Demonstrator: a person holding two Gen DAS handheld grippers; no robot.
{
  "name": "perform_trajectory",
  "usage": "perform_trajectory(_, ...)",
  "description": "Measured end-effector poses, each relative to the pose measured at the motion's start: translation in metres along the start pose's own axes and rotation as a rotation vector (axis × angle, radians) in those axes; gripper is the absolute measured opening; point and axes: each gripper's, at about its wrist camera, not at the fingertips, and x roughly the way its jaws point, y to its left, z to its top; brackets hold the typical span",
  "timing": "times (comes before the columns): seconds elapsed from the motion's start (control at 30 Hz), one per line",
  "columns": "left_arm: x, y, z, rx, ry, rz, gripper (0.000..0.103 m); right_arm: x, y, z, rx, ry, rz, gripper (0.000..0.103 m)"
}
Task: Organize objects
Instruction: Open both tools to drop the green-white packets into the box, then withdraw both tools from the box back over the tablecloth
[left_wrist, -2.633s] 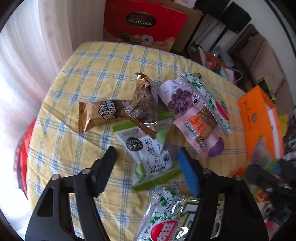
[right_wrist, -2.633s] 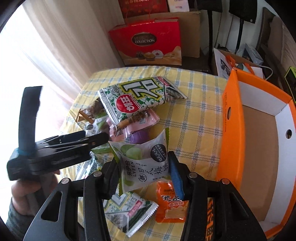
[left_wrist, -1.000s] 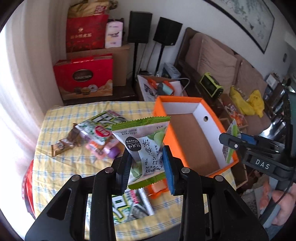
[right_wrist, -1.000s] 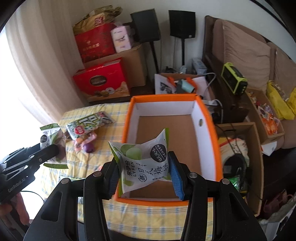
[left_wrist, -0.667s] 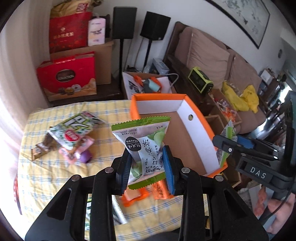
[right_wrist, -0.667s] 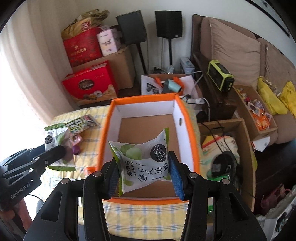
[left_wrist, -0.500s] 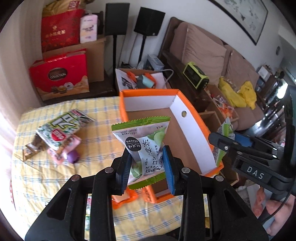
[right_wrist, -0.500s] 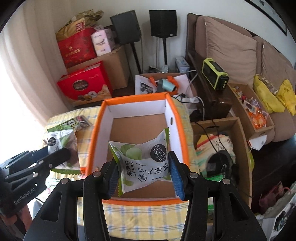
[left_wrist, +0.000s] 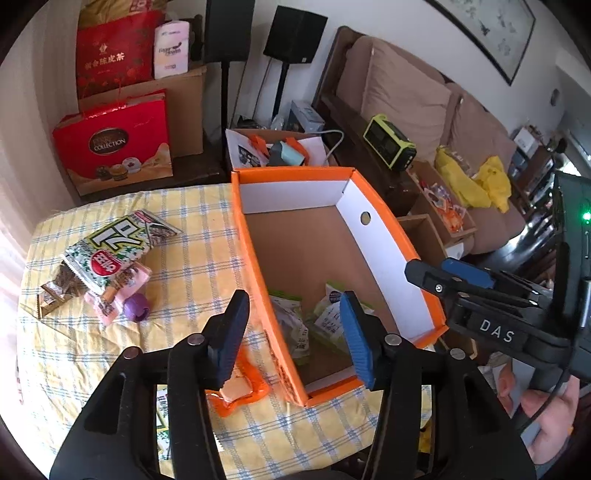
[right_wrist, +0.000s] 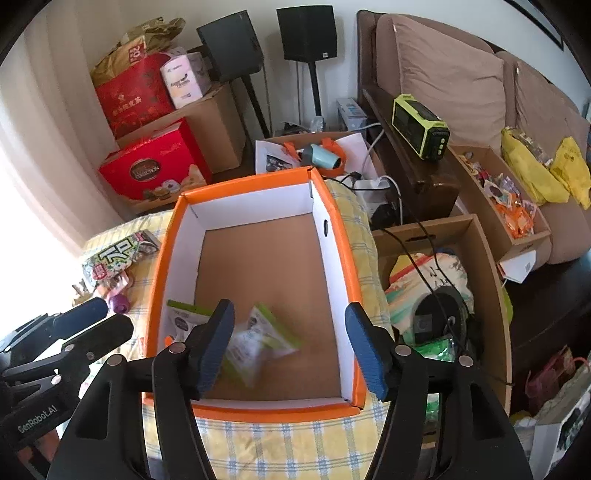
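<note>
Drop step: both tongs, left (left_wrist: 291, 334) and right (right_wrist: 290, 345), have just been opening, released; two green-white snack packets (right_wrist: 258, 343) lie in orange cardboard box (right_wrist: 349, 266), frame centre. Next: fetch remaining snacks (left_wrist: 110, 258), tabletop (left_wrist: 192, 295) left.

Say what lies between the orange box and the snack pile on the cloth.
Nothing: in the left wrist view, the checked cloth between the orange box and the snack pile is bare.
</note>
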Motion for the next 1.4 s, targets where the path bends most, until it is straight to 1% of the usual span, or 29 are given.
perform_trajectory(0.07, -0.003, 0.004, 0.001, -0.003, -0.005, 0.005, 0.055, -0.001, 0.002, 0.0, -0.004, -0.005, 0.0, 0.064)
perform_trajectory(0.13, -0.007, 0.008, 0.001, -0.007, -0.015, 0.01, 0.058, -0.004, 0.006, 0.0, -0.01, -0.008, 0.004, 0.065)
perform_trajectory(0.3, -0.017, 0.022, 0.001, -0.029, -0.029, 0.015, 0.06, -0.007, 0.016, -0.001, -0.025, -0.015, 0.015, 0.068)
perform_trajectory(0.33, -0.019, 0.025, 0.0, -0.034, -0.031, 0.017, 0.067, -0.007, 0.017, -0.001, -0.028, -0.016, 0.017, 0.068)
perform_trajectory(0.37, -0.02, 0.028, 0.0, -0.041, -0.036, 0.016, 0.07, -0.008, 0.019, -0.001, -0.031, -0.017, 0.018, 0.069)
perform_trajectory(0.5, -0.026, 0.041, -0.002, -0.064, -0.043, 0.022, 0.073, -0.01, 0.028, -0.001, -0.04, -0.02, 0.025, 0.072)
perform_trajectory(0.57, -0.029, 0.046, -0.003, -0.064, -0.047, 0.035, 0.074, -0.012, 0.032, -0.001, -0.04, -0.025, 0.035, 0.075)
perform_trajectory(0.63, -0.033, 0.052, -0.005, -0.063, -0.052, 0.05, 0.076, -0.015, 0.035, -0.001, -0.04, -0.034, 0.039, 0.087)
perform_trajectory(0.67, -0.034, 0.054, -0.006, -0.064, -0.054, 0.056, 0.083, -0.016, 0.037, 0.0, -0.043, -0.039, 0.039, 0.089)
perform_trajectory(0.77, -0.041, 0.062, -0.007, -0.062, -0.073, 0.076, 0.09, -0.018, 0.046, -0.001, -0.063, -0.045, 0.05, 0.093)
perform_trajectory(0.8, -0.043, 0.065, -0.007, -0.057, -0.076, 0.09, 0.092, -0.019, 0.048, -0.002, -0.069, -0.047, 0.051, 0.099)
perform_trajectory(0.83, -0.046, 0.067, -0.008, -0.05, -0.084, 0.103, 0.097, -0.019, 0.051, -0.002, -0.078, -0.05, 0.053, 0.103)
perform_trajectory(0.87, -0.048, 0.069, -0.008, -0.046, -0.091, 0.106, 0.102, -0.02, 0.054, -0.002, -0.088, -0.053, 0.057, 0.103)
perform_trajectory(1.03, -0.06, 0.081, -0.012, -0.023, -0.118, 0.156, 0.103, -0.024, 0.072, -0.005, -0.133, -0.064, 0.062, 0.103)
perform_trajectory(1.13, -0.065, 0.088, -0.016, -0.004, -0.114, 0.173, 0.103, -0.026, 0.079, -0.008, -0.149, -0.063, 0.067, 0.103)
perform_trajectory(1.2, -0.068, 0.1, -0.02, -0.02, -0.105, 0.164, 0.103, -0.026, 0.085, -0.01, -0.157, -0.06, 0.076, 0.103)
perform_trajectory(1.27, -0.072, 0.111, -0.022, -0.038, -0.103, 0.171, 0.103, -0.026, 0.09, -0.011, -0.165, -0.054, 0.09, 0.103)
perform_trajectory(1.4, -0.081, 0.143, -0.027, -0.065, -0.111, 0.227, 0.103, -0.027, 0.106, -0.014, -0.188, -0.045, 0.113, 0.103)
